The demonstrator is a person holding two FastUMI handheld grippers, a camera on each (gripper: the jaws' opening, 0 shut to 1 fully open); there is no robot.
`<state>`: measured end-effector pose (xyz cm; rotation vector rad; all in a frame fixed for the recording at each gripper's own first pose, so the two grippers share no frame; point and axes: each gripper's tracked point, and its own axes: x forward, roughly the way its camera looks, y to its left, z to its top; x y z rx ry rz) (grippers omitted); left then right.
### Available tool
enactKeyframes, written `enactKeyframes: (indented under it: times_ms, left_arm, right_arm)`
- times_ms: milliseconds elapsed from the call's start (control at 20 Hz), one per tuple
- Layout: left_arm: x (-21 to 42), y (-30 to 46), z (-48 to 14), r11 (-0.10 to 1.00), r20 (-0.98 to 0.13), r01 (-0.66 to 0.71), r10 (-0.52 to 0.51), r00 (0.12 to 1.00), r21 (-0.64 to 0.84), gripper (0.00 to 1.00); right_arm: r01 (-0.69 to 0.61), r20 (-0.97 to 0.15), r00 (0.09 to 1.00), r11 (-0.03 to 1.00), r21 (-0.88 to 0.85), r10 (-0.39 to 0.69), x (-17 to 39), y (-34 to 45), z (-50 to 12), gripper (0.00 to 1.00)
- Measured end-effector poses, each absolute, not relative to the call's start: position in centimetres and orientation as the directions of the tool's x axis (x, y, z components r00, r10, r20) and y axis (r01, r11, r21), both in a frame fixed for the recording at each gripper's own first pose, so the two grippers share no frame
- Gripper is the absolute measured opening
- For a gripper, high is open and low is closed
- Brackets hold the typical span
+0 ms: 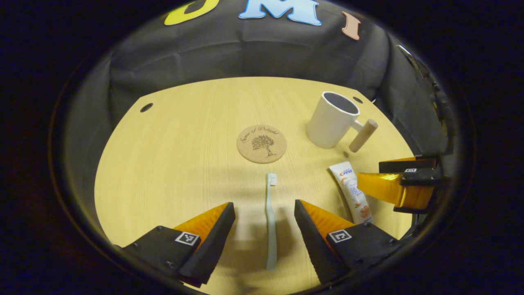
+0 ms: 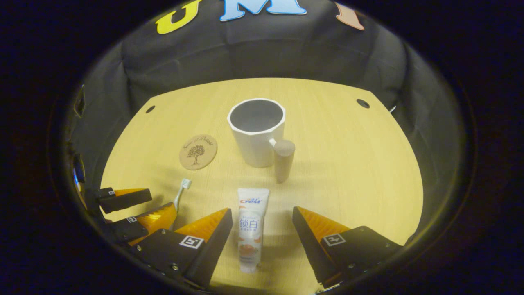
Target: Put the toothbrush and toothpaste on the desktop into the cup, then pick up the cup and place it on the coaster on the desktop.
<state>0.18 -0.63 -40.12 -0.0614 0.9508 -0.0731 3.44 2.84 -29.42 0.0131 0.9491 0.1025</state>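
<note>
The toothbrush point(image 1: 270, 221) lies flat on the wooden desktop point(image 1: 180, 164) in the gap between the left gripper point(image 1: 265, 213)'s two fingers, its bristle head pointing away from that gripper and its handle running back toward the camera — neither finger touches it. The left gripper's jaws stand wide apart and hold nothing. In the right gripper view the same toothbrush point(image 2: 181, 192) shows off to the left, partly hidden behind the left gripper point(image 2: 143, 207), which sits low at that side.

The toothpaste point(image 2: 250, 227) lies flat between the right gripper point(image 2: 262, 215)'s fingers, its crimped end farther from the gripper and its cap end nearer the camera; the fingers stand well clear of it on both sides, spread wide, with nothing gripped. In the left gripper view the toothpaste point(image 1: 352, 192) lies to the right of the left gripper, just beside the right gripper point(image 1: 393, 184), which comes in from the right edge.

Straight ahead of the right gripper, beyond the toothpaste, stands the cup point(image 2: 257, 131) — white, upright, empty, its wooden peg handle point(image 2: 283, 159) turned toward the gripper and slightly right. From the left gripper it stands ahead and to the right point(image 1: 333, 121).

The coaster point(image 1: 262, 144), a round cork disc with a tree print, lies bare on the desktop directly ahead of the left gripper, beyond the toothbrush head; from the right gripper it lies ahead-left point(image 2: 198, 152), left of the cup and apart from it.
</note>
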Motion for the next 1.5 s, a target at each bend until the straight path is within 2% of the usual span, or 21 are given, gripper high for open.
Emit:
enactKeyframes:
  times_ms: [100, 150, 200, 300, 400, 500, 550, 700, 750, 800, 850, 950, 1000, 1050, 1200, 1250, 1300, 1400, 1450, 1500]
  left_arm:
    - [0.0, -0.6, -40.9, 0.996, -0.828, 0.028, -0.088, 0.553, -0.087, 0.99]
    - [-0.1, -0.6, -41.2, 0.996, -0.837, 0.025, -0.084, 0.541, -0.084, 0.99]
    - [-0.2, -0.7, -41.6, 0.996, -0.845, 0.026, -0.084, 0.529, -0.083, 0.99]
    - [-0.5, -1.2, -42.1, 0.995, -0.857, 0.035, -0.096, 0.506, -0.091, 0.99]
    - [-0.4, -1.4, -42.7, 0.996, -0.865, 0.039, -0.087, 0.495, -0.078, 0.93]
    - [-0.3, -1.4, -42.8, 0.996, -0.865, 0.055, -0.083, 0.495, -0.064, 0.92]
    - [-0.4, -0.8, -43.0, 0.998, -0.872, 0.055, -0.059, 0.487, -0.037, 0.92]
    - [-0.2, -0.7, -43.0, 0.998, -0.870, 0.064, -0.044, 0.491, -0.015, 0.76]
    - [-0.1, -0.4, -43.0, 0.998, -0.865, 0.054, -0.037, 0.500, -0.011, 0.77]
    - [0.1, -0.4, -43.0, 0.999, -0.861, 0.043, -0.036, 0.507, -0.017, 0.61]
    - [0.0, -0.4, -43.1, 0.999, -0.862, 0.038, -0.036, 0.506, -0.019, 0.57]
    - [0.2, -0.3, -43.1, 0.999, -0.860, 0.047, -0.030, 0.509, -0.007, 0.58]
    - [0.3, -0.1, -43.1, 1.000, -0.853, 0.030, -0.016, 0.521, 0.000, 0.38]
    - [0.4, -0.1, -43.0, 1.000, -0.853, 0.017, -0.015, 0.522, -0.007, 0.17]
    - [0.6, -0.1, -43.0, 1.000, -0.845, 0.023, -0.016, 0.535, -0.004, 0.18]
    - [0.7, -0.2, -43.1, 1.000, -0.841, 0.005, -0.014, 0.540, -0.014, 0.14]
    - [0.8, -0.1, -43.0, 1.000, -0.835, -0.002, -0.018, 0.550, -0.023, 0.08]
    - [0.7, -0.1, -42.9, 1.000, -0.829, 0.004, -0.019, 0.559, -0.020, 0.09]
    - [0.7, -0.1, -42.8, 1.000, -0.827, 0.004, -0.018, 0.563, -0.019, 0.08]
    - [0.7, -0.2, -42.9, 1.000, -0.824, 0.006, -0.022, 0.566, -0.022, 0.08]
  right_arm:
    - [-0.094, -0.832, 0.547, 0.994, 0.049, 0.093, 3.4, 3.1, -30.5, 0.90]
    - [-0.100, -0.842, 0.532, 0.994, 0.047, 0.094, 3.1, 3.4, -31.1, 0.83]
    - [-0.104, -0.851, 0.518, 0.994, 0.044, 0.091, 3.1, 3.5, -31.5, 0.81]
    - [-0.110, -0.862, 0.499, 0.993, 0.037, 0.088, 3.1, 3.9, -32.3, 0.78]
    - [-0.114, -0.871, 0.486, 0.993, 0.028, 0.081, 3.1, 4.0, -32.9, 0.78]
    - [-0.119, -0.879, 0.470, 0.993, 0.021, 0.075, 3.0, 4.0, -33.7, 0.79]
    - [-0.117, -0.886, 0.458, 0.993, 0.023, 0.075, 2.9, 4.2, -34.0, 0.59]
    - [-0.127, -0.898, 0.435, 0.992, 0.005, 0.060, 2.5, 3.8, -34.4, 0.59]
    - [-0.134, -0.903, 0.425, 0.991, 0.004, 0.061, 2.2, 3.9, -34.6, 0.55]
    - [-0.139, -0.908, 0.414, 0.990, 0.005, 0.062, 2.1, 3.9, -34.6, 0.55]
    - [-0.130, -0.911, 0.407, 0.991, 0.009, 0.062, 1.9, 3.9, -35.0, 0.49]
    - [-0.124, -0.913, 0.403, 0.992, 0.015, 0.064, 1.8, 3.8, -34.7, 0.35]
    - [-0.117, -0.915, 0.398, 0.993, 0.011, 0.057, 1.8, 3.7, -34.8, 0.35]
    - [-0.098, -0.917, 0.394, 0.995, 0.020, 0.057, 1.7, 3.8, -34.8, 0.29]
    - [-0.083, -0.906, 0.417, 0.996, 0.038, 0.069, 1.9, 3.7, -34.5, 0.27]
    - [-0.076, -0.913, 0.401, 0.996, 0.052, 0.079, 1.6, 3.9, -34.8, 0.18]
    - [-0.072, -0.906, 0.415, 0.995, 0.064, 0.088, 1.9, 3.9, -34.6, 0.18]
    - [-0.068, -0.899, 0.421, 0.992, 0.104, 0.123, 1.8, 4.2, -34.4, 0.18]
    - [-0.055, -0.889, 0.437, 0.990, 0.126, 0.138, 2.0, 4.2, -33.8, 0.10]
    - [-0.047, -0.880, 0.453, 0.989, 0.140, 0.146, 2.2, 4.0, -33.5, 0.10]
